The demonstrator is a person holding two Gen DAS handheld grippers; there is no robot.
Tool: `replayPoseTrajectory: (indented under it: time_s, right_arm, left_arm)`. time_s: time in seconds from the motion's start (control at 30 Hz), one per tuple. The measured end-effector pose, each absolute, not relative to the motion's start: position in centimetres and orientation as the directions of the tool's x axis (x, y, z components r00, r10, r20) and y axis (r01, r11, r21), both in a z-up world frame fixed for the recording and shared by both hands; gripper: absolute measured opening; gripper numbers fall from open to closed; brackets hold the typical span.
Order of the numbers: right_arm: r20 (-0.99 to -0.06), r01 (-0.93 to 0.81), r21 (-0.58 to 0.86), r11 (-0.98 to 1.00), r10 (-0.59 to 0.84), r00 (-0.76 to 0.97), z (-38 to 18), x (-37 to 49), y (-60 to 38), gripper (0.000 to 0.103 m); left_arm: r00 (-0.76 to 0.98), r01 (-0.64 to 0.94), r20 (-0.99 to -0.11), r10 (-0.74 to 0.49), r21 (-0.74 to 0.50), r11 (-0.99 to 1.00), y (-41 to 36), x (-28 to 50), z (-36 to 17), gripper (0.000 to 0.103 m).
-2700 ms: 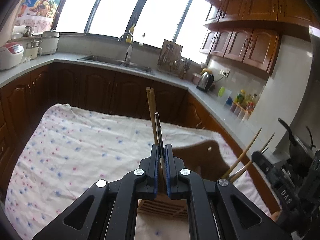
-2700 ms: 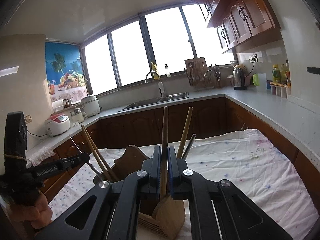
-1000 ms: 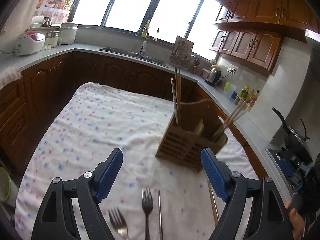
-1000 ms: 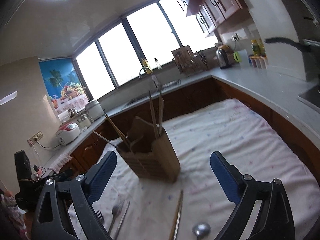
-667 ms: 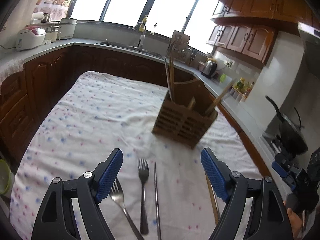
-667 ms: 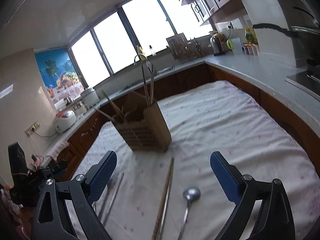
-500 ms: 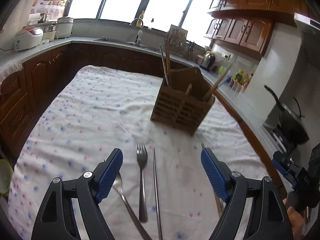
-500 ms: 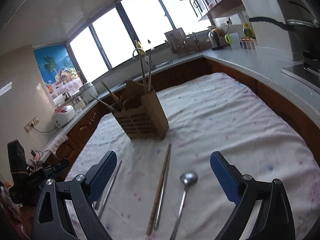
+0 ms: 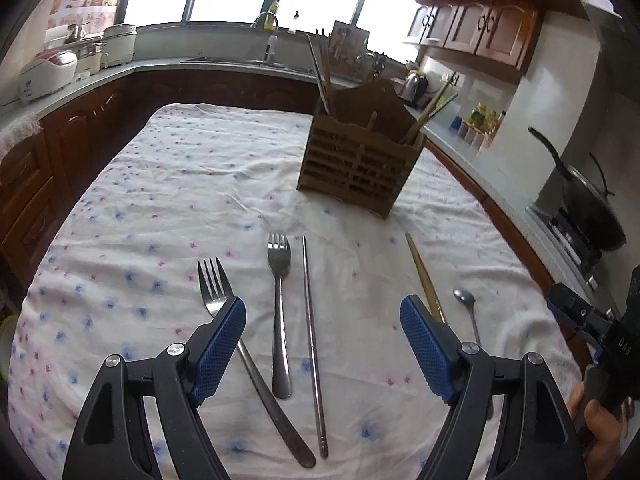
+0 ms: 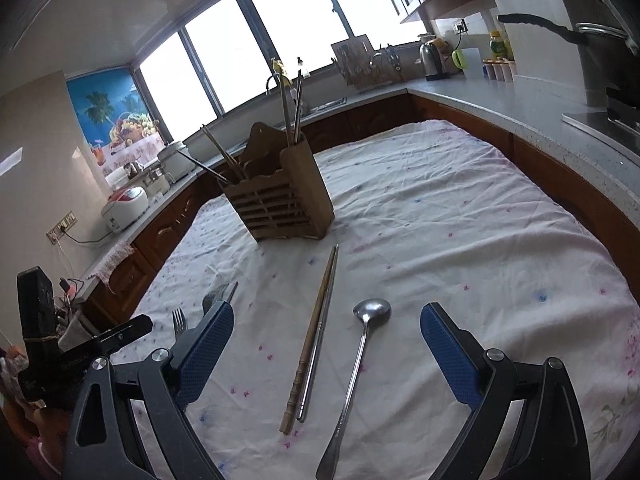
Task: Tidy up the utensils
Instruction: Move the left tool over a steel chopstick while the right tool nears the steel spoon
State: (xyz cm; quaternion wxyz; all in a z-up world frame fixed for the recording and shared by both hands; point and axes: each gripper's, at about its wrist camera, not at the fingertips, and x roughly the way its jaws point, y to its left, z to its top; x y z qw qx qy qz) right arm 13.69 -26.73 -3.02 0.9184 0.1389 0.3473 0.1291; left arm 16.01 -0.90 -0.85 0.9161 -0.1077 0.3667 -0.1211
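A wooden utensil holder (image 9: pixel 360 164) (image 10: pixel 280 204) stands on the flowered tablecloth with several chopsticks upright in it. My left gripper (image 9: pixel 320 304) hovers over the near cloth, its jaws wide and closing slightly, gripping nothing. Below it lie a large fork (image 9: pixel 212 284), a small fork (image 9: pixel 279 312) and a steel chopstick (image 9: pixel 312 340). My right gripper (image 10: pixel 326 310) is open and empty above a wooden chopstick (image 10: pixel 312 340), a steel chopstick (image 10: pixel 322 332) and a spoon (image 10: pixel 370 310).
The tablecloth (image 9: pixel 168 184) drops off at the near and side table edges. A kitchen counter wraps round behind, with a rice cooker (image 9: pixel 46 72), a sink tap (image 9: pixel 272 36) and a kettle (image 10: pixel 432 58). A black wok (image 9: pixel 588 208) sits on the stove to the right.
Both grippers, earlier shut on chopsticks at the holder, stand open and have drawn back and down. The holder looks smaller; forks, chopsticks and spoon have come into view.
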Motion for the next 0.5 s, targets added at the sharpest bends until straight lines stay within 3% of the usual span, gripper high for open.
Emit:
replayPoseTrajectory:
  time_s: [0.27, 0.5]
  right_arm:
    - [-0.650, -0.131, 0.307, 0.943, 0.308, 0.695, -4.1, 14.3, -26.1, 0.093]
    - [-0.708, -0.115, 0.287, 0.951, 0.292, 0.643, -5.4, 15.6, -25.7, 0.073]
  left_arm:
    - [0.670, 0.160, -0.670, -0.318, -0.288, 0.944, -1.6, 17.6, -1.5, 0.061]
    - [0.634, 0.183, -0.698, -0.333, -0.283, 0.942, -2.4, 19.5, -2.5, 0.050]
